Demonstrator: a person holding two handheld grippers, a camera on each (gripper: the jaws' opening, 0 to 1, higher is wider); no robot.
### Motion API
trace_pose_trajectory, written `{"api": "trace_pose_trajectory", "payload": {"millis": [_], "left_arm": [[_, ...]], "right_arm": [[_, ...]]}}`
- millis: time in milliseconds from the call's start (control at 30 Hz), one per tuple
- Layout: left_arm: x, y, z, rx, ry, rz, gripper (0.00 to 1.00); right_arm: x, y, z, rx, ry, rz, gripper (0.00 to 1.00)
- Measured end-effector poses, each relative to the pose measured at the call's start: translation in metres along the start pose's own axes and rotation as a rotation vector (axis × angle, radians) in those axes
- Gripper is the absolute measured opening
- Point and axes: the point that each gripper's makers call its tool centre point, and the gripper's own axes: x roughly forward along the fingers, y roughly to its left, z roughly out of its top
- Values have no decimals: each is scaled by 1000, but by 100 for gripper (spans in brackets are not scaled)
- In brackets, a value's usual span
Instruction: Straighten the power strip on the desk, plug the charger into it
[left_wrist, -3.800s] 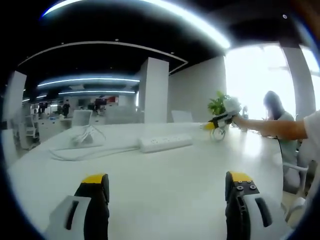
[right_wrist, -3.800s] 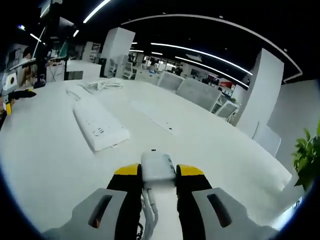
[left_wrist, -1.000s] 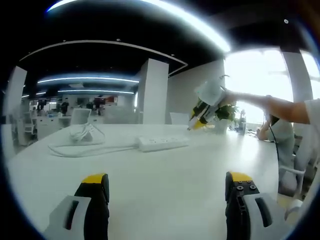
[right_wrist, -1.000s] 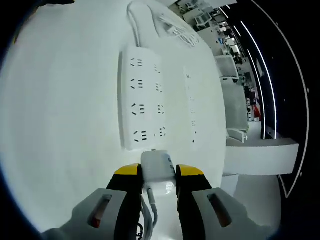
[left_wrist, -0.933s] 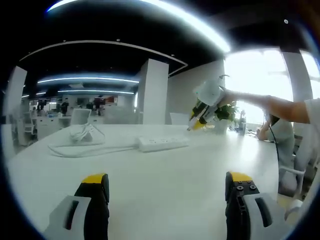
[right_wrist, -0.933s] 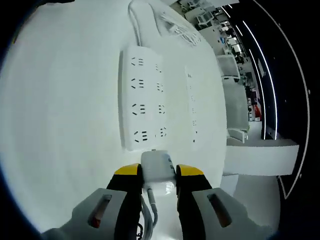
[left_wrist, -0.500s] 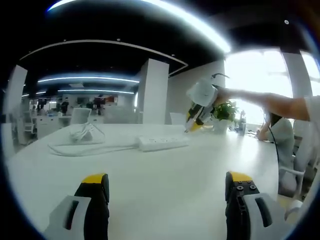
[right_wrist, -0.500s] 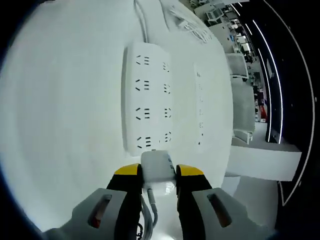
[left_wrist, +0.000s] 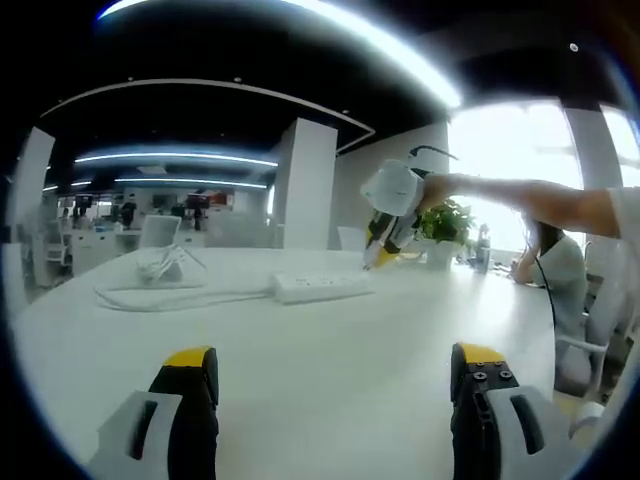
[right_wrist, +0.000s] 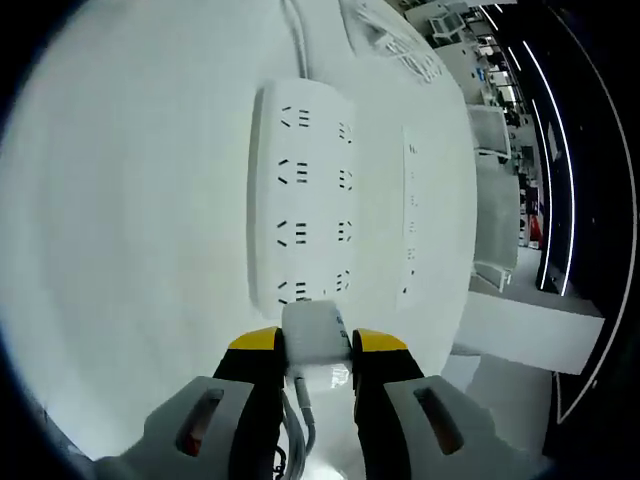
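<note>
Ahead of my left gripper (left_wrist: 325, 385), whose jaws stand spread over the bare white desk (left_wrist: 320, 340), the power strip (left_wrist: 320, 287) lies well off, and my right gripper (left_wrist: 383, 255) hangs tip-down just above its near end. Through the right gripper view, my right gripper (right_wrist: 304, 345) pinches the white charger (right_wrist: 315, 338), poised right over the strip's (right_wrist: 300, 210) nearest sockets; I cannot tell whether they touch

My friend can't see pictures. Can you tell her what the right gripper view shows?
The right claw grips a white charger just above the near end of a white power strip lying on a white desk. The strip's sockets run in two columns away from the camera.
</note>
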Motion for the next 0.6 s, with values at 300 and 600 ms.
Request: {"api": "trace_pose_trajectory", "payload": {"millis": [300, 600], "left_arm": [[0, -1, 0, 2, 3, 2, 99], [2, -1, 1, 5, 4, -1, 99]], "right_arm": [[6, 2, -2, -14, 21, 19, 24], [7, 3, 2, -31, 22, 18, 24]]}}
